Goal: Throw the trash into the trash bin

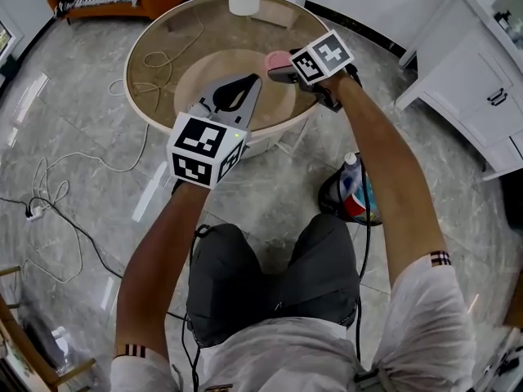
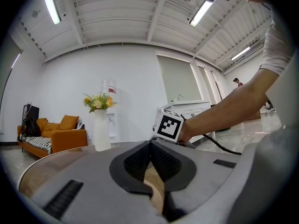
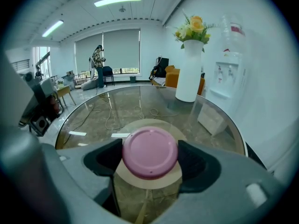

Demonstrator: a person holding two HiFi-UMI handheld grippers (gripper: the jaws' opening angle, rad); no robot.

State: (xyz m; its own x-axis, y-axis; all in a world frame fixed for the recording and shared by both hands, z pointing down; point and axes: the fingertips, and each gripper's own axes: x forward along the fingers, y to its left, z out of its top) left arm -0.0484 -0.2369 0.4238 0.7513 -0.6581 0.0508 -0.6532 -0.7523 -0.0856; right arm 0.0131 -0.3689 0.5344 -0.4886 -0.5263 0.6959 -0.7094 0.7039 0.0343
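Now | right fingers [image 3: 198, 164] grip pink lid [image 3: 149, 153], face toward camera | left fingers [image 2: 139, 161] closed

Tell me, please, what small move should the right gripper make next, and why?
Probably lift: the right gripper has its jaws against both sides of the pink disc over the table, so it seems gripped and ready to carry.

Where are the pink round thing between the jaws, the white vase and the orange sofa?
Pink round thing [image 3: 149, 153], right gripper view, middle of its flat face.
White vase [image 3: 190, 73], right gripper view, middle of its body.
Orange sofa [image 2: 70, 140], left gripper view, its near orange end.
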